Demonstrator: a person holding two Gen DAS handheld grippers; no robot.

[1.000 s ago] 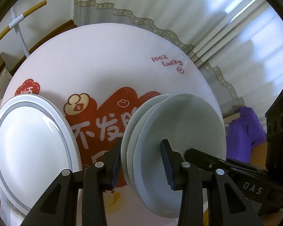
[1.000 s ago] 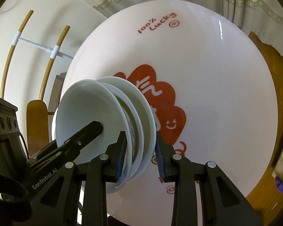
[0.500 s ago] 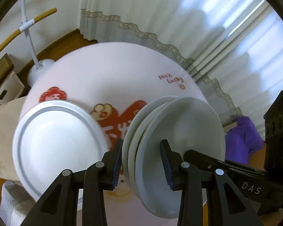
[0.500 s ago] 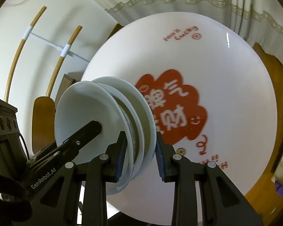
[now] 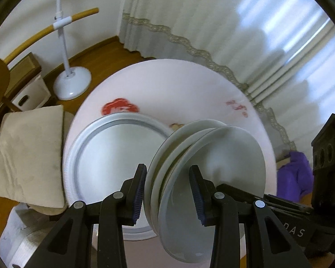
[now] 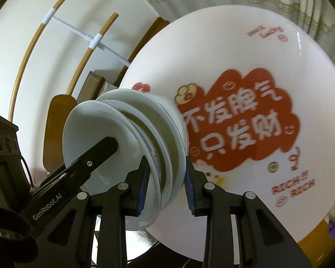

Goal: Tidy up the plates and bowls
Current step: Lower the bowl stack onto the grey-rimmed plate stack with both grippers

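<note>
Both tools are matte black plastic: left tool (image 5: 167, 194) and right tool (image 6: 165, 185) have ribbed blue pads, silver rivets, white "GenRobot.AI" lettering on one.

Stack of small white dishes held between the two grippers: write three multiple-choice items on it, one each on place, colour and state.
1. Where is the large silver-rimmed round plate relative to the stack of small white dishes, in the left wrist view?
A. Left of it
B. Right of it
C. On top of it

2. What colour is the cloud-shaped print on the round pale pink tabletop?
A. Blue
B. Red
C. Green

3. How is the stack oriented?
A. Lying flat on the table
B. Face down on the floor
C. On edge, clamped by the left gripper and right gripper

Answers: 1 A, the big plate lies left of the stack. 2 B, the print is red. 3 C, the rims sit between both grippers' pads.
</note>
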